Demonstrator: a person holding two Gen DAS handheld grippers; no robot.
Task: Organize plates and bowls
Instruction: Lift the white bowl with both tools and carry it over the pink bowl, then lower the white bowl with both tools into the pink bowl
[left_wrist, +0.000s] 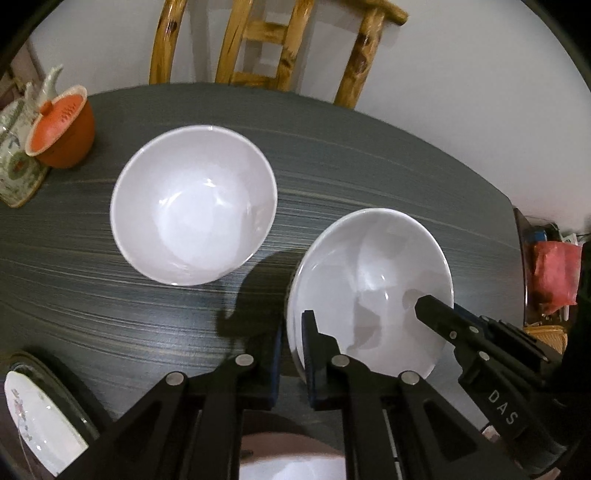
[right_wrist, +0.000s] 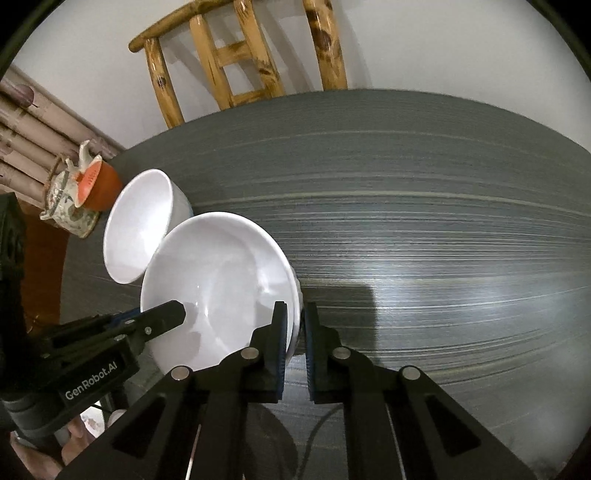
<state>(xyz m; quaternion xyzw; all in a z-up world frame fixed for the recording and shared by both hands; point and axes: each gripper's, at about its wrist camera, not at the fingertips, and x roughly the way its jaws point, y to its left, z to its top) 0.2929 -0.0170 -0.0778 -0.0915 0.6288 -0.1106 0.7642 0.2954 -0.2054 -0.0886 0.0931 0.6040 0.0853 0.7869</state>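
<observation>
Two white bowls are on the dark striped table (left_wrist: 110, 295). Both grippers hold the nearer bowl (left_wrist: 373, 291) by its rim. My left gripper (left_wrist: 291, 343) is shut on the rim's left side. My right gripper (left_wrist: 443, 308) comes in from the right, one finger inside the bowl. In the right wrist view my right gripper (right_wrist: 297, 328) pinches the rim of that same bowl (right_wrist: 218, 280), and my left gripper (right_wrist: 177, 314) holds the opposite side. Whether the bowl is off the table I cannot tell. The second bowl (left_wrist: 194, 210) (right_wrist: 136, 225) stands empty beyond it.
An orange lidded cup (left_wrist: 64, 133) and a patterned teapot (left_wrist: 14, 162) stand at the table's far left. A wooden chair (left_wrist: 258, 44) is behind the table. A decorated plate (left_wrist: 37, 417) lies at the near left. A red bag (left_wrist: 554, 269) is off the right edge.
</observation>
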